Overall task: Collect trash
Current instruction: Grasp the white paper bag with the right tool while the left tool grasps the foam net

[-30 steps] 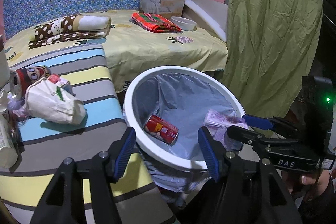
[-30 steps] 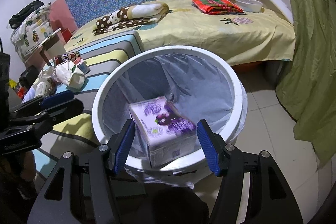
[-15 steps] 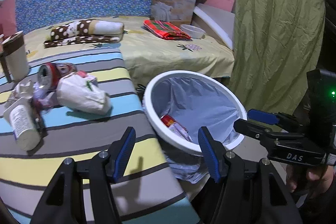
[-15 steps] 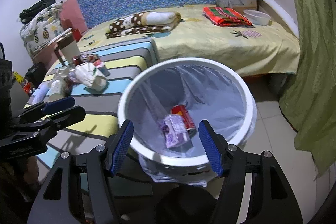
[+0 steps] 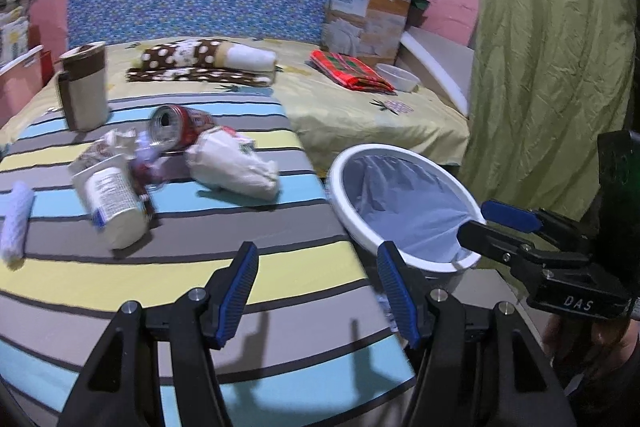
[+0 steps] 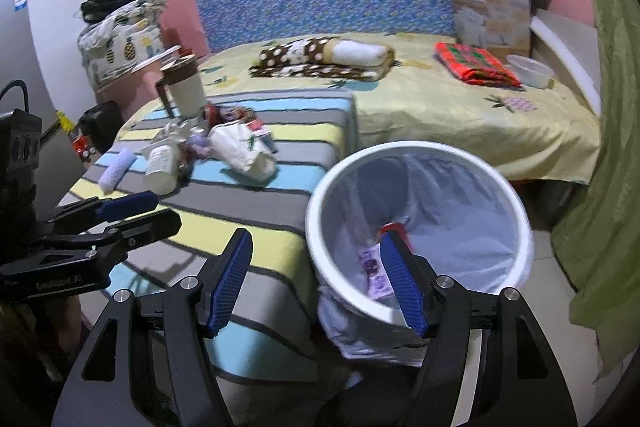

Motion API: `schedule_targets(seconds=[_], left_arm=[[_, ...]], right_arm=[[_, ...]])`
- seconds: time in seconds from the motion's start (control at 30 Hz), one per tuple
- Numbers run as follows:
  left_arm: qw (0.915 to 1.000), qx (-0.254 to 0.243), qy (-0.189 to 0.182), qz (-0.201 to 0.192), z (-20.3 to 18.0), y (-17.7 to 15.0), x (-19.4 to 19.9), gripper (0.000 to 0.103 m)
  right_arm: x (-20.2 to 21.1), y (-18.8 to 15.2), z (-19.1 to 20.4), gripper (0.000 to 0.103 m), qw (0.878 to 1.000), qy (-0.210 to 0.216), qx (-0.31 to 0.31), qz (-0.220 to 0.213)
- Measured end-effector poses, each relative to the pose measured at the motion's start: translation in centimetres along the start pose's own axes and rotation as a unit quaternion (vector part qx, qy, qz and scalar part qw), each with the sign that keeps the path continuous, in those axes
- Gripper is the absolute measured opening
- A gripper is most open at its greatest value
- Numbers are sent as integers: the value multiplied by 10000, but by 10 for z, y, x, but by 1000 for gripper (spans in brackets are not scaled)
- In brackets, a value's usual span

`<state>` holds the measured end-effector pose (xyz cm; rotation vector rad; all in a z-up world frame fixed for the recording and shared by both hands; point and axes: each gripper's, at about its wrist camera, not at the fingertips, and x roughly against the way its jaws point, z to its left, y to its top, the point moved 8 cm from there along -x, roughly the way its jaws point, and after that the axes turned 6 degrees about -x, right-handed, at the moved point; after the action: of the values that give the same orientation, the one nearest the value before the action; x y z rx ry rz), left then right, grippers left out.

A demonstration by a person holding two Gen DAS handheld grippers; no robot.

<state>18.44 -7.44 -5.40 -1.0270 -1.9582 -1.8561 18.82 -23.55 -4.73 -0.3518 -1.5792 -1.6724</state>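
Note:
A white trash bin (image 5: pixel 404 203) with a pale liner stands beside the striped table (image 5: pixel 200 267); it also shows in the right wrist view (image 6: pixel 420 219), holding a red can (image 6: pixel 394 229) and a purple carton (image 6: pixel 376 275). On the table lie a red can (image 5: pixel 180 127), a crumpled white paper bag (image 5: pixel 232 167), a white cup (image 5: pixel 114 207), crumpled wrappers (image 5: pixel 116 143) and a white roll (image 5: pixel 16 223). My left gripper (image 5: pixel 318 295) is open and empty over the table's near edge. My right gripper (image 6: pixel 316 283) is open and empty by the bin's near rim.
A tan mug with a brown lid (image 5: pixel 84 87) stands at the table's back. Behind is a bed (image 5: pixel 360 107) with a spotted folded blanket (image 5: pixel 208 63), a red plaid cloth (image 5: pixel 352 71), a white bowl (image 5: pixel 398 77) and a cardboard box (image 5: pixel 364 23). A green curtain (image 5: pixel 552 47) hangs right.
The purple carton dropped from my right gripper into the bin. Both grippers pulled back and swung left, away from the bin and toward the striped table.

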Motion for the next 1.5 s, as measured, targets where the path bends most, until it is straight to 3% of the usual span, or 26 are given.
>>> schedule_targets(seconds=[0.53,0.97,1.27,1.5], left_arm=[[9934,726,885,-63,91,-24,29,64],[9759,1155,1844,-159,175,-28,46,64],[9565,1385,2567,-40,239,-39,48,64],[9491,1499,2767,141,271,-43,36,64]], right_arm=[[-31,0,60,68,9957,634,604,303],[-53,12,90,68,9913,948,834,368],[-75,24,90,68,9918,809,913,379],[-102,33,77,68,9922,520,1033,470]])
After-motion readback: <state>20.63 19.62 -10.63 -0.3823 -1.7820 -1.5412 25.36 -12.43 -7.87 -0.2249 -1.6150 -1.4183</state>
